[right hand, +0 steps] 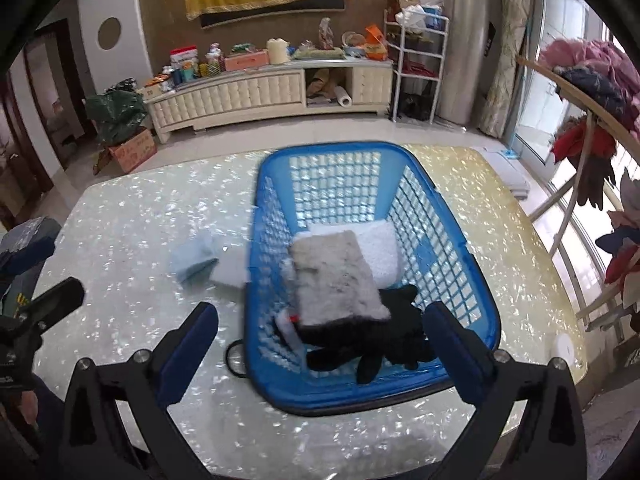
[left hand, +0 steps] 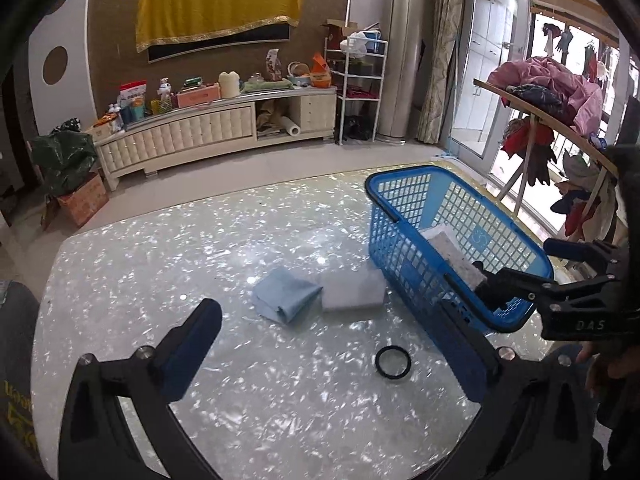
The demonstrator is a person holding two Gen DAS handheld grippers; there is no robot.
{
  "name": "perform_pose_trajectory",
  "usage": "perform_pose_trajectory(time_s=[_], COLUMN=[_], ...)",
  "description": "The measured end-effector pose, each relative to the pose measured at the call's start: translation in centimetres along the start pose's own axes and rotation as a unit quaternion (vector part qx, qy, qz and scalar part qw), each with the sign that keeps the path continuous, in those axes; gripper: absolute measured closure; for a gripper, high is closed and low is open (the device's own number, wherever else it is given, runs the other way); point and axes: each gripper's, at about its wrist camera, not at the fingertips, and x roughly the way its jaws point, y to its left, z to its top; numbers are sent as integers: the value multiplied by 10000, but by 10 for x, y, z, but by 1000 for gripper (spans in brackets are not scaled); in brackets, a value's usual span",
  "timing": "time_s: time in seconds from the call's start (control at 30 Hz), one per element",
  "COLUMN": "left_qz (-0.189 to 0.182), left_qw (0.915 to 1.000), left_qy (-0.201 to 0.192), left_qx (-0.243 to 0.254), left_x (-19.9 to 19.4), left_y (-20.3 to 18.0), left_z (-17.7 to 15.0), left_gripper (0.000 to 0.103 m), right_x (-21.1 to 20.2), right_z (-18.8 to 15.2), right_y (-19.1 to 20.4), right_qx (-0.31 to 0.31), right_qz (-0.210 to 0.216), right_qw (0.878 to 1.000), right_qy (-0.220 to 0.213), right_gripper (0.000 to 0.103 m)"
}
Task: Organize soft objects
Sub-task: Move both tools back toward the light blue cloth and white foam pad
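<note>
While both of your grippers hover above the pearly white table, the sorting stands partway done, judging by how things lie. In the right wrist view, the blue basket fills the centre of the frame, and it already holds a grey fuzzy cloth lying over a white towel, with a black glove heaped at the near end. Your right gripper sits at the bottom centre of that frame, its jaws spread wide and holding nothing, poised over the basket's near rim. In the left wrist view, your left gripper sits at the bottom of the frame, jaws likewise wide apart and empty. Ahead of it, near the middle of that frame, two items lie outside the basket: a folded light blue cloth and, touching its right side, a white sponge block that rests just beside the basket wall. A small black ring lies on the table nearer to you; it looks rigid and is probably not part of the job. Your next move likely calls for lowering the left gripper onto the blue cloth, closing on a raised fold, and lifting it clear of the basket's wall.
</note>
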Motion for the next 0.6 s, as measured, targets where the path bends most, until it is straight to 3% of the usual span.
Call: perform_pose_trajectory(time_s=[0.33, 0.6], left_qz=[174, 150], left_qw=[9997, 9988], left_qy=[140, 446], left_qx=[80, 134], left_x=[-15, -7], left_y=[29, 66], left_z=[-15, -18], left_gripper=[0, 0], right_x=[-8, 13], right_z=[0, -4], right_y=[47, 87], right_qx=[-349, -678], right_qz=[421, 705], right_qw=[9984, 9952], right_qy=[-155, 6], right_gripper=[0, 0])
